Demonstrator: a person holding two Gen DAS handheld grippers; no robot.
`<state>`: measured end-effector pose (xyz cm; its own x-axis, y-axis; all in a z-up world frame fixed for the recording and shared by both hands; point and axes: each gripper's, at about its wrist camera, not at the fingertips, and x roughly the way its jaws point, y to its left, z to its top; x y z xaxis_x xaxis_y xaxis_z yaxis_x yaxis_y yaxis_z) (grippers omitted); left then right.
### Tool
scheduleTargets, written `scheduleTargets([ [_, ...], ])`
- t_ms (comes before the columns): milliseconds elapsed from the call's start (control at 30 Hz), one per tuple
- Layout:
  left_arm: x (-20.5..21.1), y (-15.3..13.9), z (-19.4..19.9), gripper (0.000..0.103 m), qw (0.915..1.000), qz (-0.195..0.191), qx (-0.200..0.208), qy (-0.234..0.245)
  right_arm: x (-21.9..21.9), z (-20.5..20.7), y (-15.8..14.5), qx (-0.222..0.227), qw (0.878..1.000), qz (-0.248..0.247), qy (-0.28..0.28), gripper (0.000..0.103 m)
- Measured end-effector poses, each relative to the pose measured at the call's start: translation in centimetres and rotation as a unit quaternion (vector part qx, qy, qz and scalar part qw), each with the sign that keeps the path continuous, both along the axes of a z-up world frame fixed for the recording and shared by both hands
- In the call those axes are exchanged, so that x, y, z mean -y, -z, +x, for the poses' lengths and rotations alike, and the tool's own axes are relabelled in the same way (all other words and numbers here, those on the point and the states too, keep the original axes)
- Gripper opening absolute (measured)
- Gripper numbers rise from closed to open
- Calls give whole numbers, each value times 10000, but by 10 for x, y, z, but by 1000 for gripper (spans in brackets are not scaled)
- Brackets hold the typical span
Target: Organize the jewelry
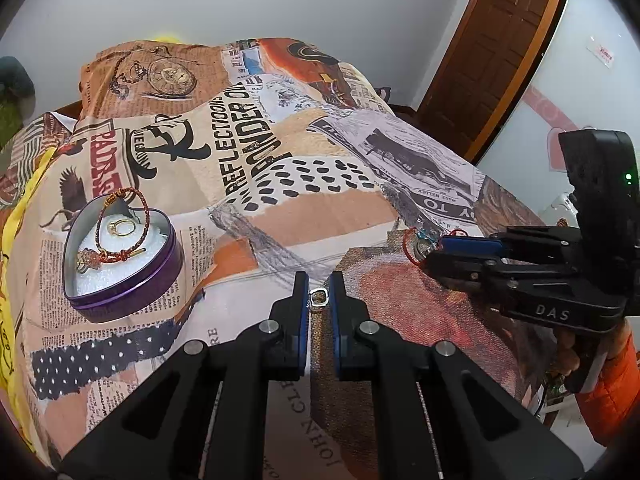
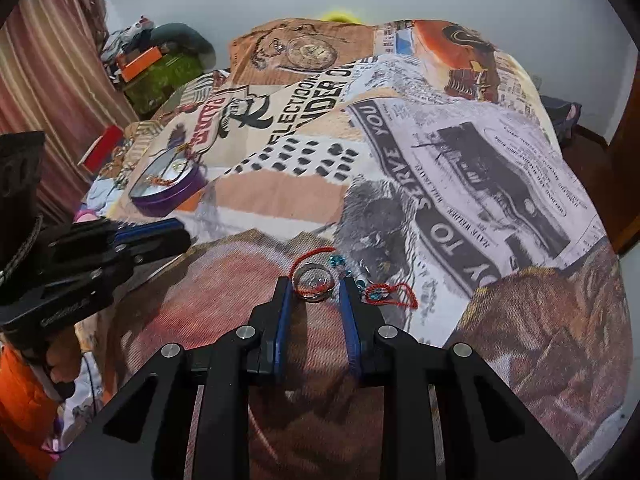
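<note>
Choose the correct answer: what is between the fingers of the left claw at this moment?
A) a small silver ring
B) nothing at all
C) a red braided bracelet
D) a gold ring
A: in the left wrist view, the left claw has its blue-padded fingers closed on a small silver ring, while the red braided bracelet and the gold ring lie in the purple heart-shaped tin.

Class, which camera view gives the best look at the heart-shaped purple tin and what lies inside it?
The left wrist view: the heart-shaped purple tin sits near, its opening facing the camera, showing a red braided bracelet and a gold ring on white padding. The right wrist view shows it small, distant, contents blurred.
</note>
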<state>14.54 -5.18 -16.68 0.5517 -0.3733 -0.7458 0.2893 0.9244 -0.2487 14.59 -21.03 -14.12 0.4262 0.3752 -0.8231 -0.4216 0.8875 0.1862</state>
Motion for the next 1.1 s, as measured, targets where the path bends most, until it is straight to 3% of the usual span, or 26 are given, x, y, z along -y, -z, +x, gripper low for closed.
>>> scheduleTargets([
  [267, -3, 2, 1, 8, 10000, 6, -15, -25, -9, -2, 2, 165, 9998, -113, -63, 22],
  [633, 0, -3, -1, 8, 10000, 33, 75, 0, 13, -9, -15, 223, 9997, -85, -46, 22],
  [800, 3, -2, -1, 8, 10000, 63, 62, 38, 26, -10, -14, 434, 9982, -325, 238, 22],
  [1100, 5, -1, 0, 8, 9999, 103, 47, 44, 29, 8, 4, 164, 9993, -194, 274, 22],
])
